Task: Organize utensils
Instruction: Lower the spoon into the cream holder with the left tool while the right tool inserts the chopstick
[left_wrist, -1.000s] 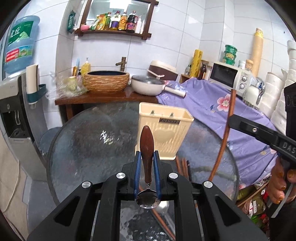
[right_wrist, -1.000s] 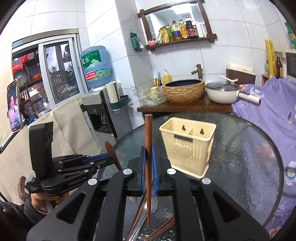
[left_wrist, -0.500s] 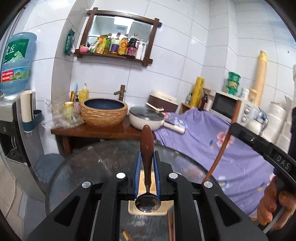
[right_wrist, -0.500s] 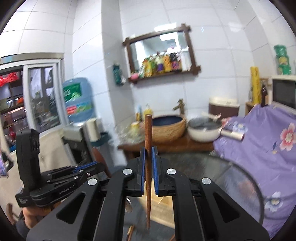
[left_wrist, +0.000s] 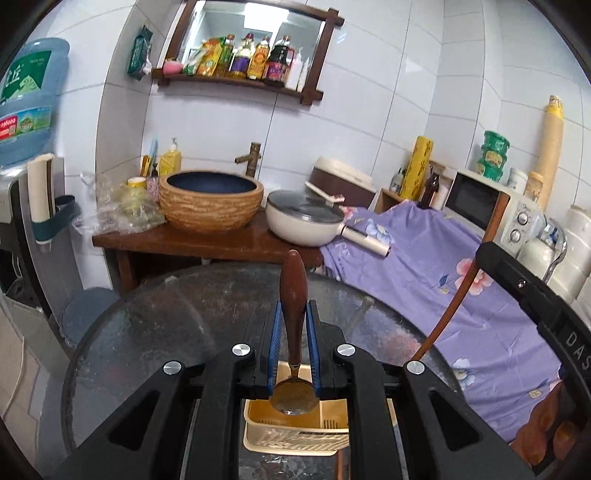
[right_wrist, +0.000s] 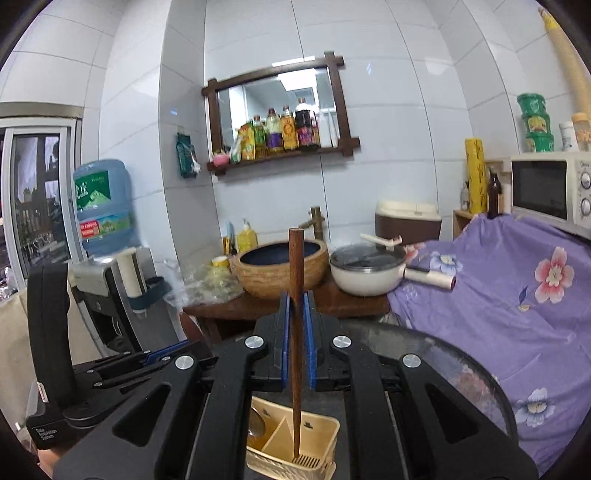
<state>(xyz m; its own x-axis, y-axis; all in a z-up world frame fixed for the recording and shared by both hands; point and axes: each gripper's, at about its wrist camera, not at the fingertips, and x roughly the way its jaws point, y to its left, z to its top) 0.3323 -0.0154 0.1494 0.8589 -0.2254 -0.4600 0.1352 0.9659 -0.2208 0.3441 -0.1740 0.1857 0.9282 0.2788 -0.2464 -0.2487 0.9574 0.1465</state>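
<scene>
1. Left gripper (left_wrist: 293, 350), lower centre of the left wrist view — clamping a wooden-handled spoon (left_wrist: 293, 295) between narrow blue pads, bowl hanging down over the cream utensil holder (left_wrist: 295, 437) at the bottom edge.
2. Right gripper (right_wrist: 297, 343), centre of the right wrist view — pinching an upright wooden chopstick (right_wrist: 295, 314), tip dipping into the holder's right compartment, spoon bowl showing in the left one.
3. Sitting on the round glass table (left_wrist: 147, 332).
</scene>
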